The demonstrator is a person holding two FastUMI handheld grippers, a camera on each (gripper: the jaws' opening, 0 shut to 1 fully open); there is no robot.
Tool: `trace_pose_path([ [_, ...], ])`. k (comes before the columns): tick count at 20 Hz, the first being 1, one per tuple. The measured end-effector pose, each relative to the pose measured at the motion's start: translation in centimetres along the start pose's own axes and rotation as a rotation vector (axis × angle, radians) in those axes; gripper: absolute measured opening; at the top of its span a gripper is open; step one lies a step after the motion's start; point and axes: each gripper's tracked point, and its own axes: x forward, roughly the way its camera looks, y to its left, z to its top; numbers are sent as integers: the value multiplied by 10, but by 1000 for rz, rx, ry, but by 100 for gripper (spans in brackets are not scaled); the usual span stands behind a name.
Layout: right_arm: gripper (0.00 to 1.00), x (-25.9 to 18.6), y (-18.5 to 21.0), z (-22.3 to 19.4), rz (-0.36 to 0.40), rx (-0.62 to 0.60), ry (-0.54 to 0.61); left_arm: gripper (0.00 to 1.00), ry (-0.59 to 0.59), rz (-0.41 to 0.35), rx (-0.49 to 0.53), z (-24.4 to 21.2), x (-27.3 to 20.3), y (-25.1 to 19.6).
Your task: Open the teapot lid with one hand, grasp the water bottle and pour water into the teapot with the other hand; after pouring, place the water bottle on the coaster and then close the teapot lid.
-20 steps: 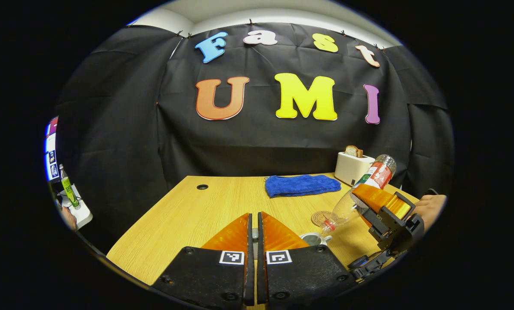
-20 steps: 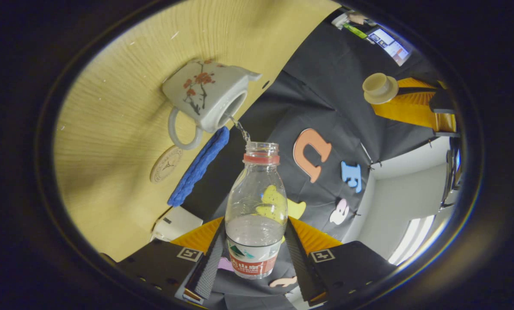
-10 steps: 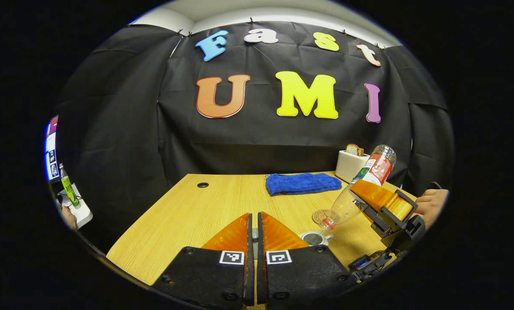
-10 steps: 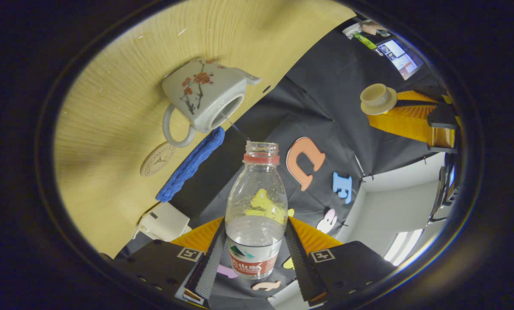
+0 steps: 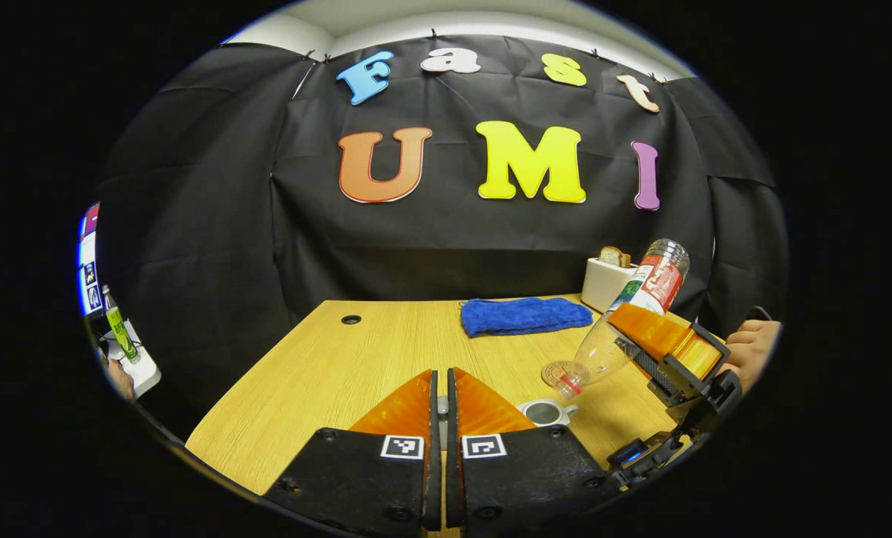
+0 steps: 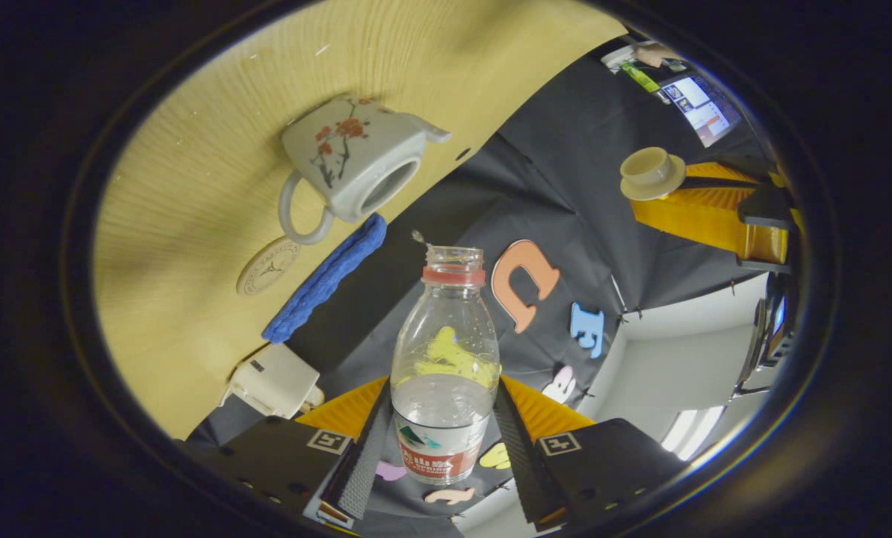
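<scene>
— Where does the water bottle (image 6: 444, 359) sit right now?

— In the right gripper (image 6: 443, 426), both fingers pressed on its lower body at the label. It is tipped neck-down, its long axis slanting from the fingers toward the teapot (image 6: 352, 168), with the open mouth just off the teapot's opening and a last drop hanging at the lip. I'd say the pour is about finished.

— So the coaster (image 6: 267, 266) comes next?

— That's my guess. In the right gripper view the coaster lies on the desk (image 6: 214, 119) just beyond the teapot's handle, between the teapot and the blue towel (image 6: 324, 278). From the left gripper view the coaster (image 5: 562, 373) is right behind the bottle's neck (image 5: 577, 377), so the bottle needs to swing upright and shift a little past the teapot (image 5: 544, 412). The right hand is plainly the nearer one.

— And the lid?

— The left gripper (image 5: 438, 407) has its fingers drawn close together; in the right gripper view the teapot lid (image 6: 651, 172) sits at the tip of those fingers, held up and well apart from the teapot. In the left gripper's own view the lid's knob barely peeks through the slit.

— Anything you can't make out?

— How much water is in the teapot; its inside is dark. The person's hand (image 5: 748, 349) is cut off at the edge. A white toaster (image 5: 607, 280) with bread stands behind the towel, clear of the path
</scene>
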Motion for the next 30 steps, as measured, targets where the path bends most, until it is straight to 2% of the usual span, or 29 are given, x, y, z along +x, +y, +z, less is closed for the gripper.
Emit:
trace_pose_path([
  [5,76,-1,1,1,-32,77,4,5,-1,10,5,0,2,1],
  [11,78,3,26,-21,-10,367,54,5,-16,23,-35,4,2,11],
  [15,76,5,27,-33,-9,763,55,5,-17,44,-55,1,5,17],
  [19,78,15,31,-55,37,1003,125,5,-4,51,-68,-1,7,19],
  [20,76,19,33,-59,54,1064,144,5,-6,53,-68,-2,7,20],
  [21,78,21,37,-61,74,1131,162,5,-14,55,-67,0,6,20],
  [22,76,24,39,-63,90,1204,175,5,-20,47,-74,3,5,18],
  [24,78,31,39,-64,102,1370,189,5,-34,27,-89,8,2,12],
  [27,78,40,45,-59,147,1589,193,5,-41,13,-84,10,0,8],
  [30,78,47,64,-42,259,1768,201,5,-38,10,-86,9,1,8],
])
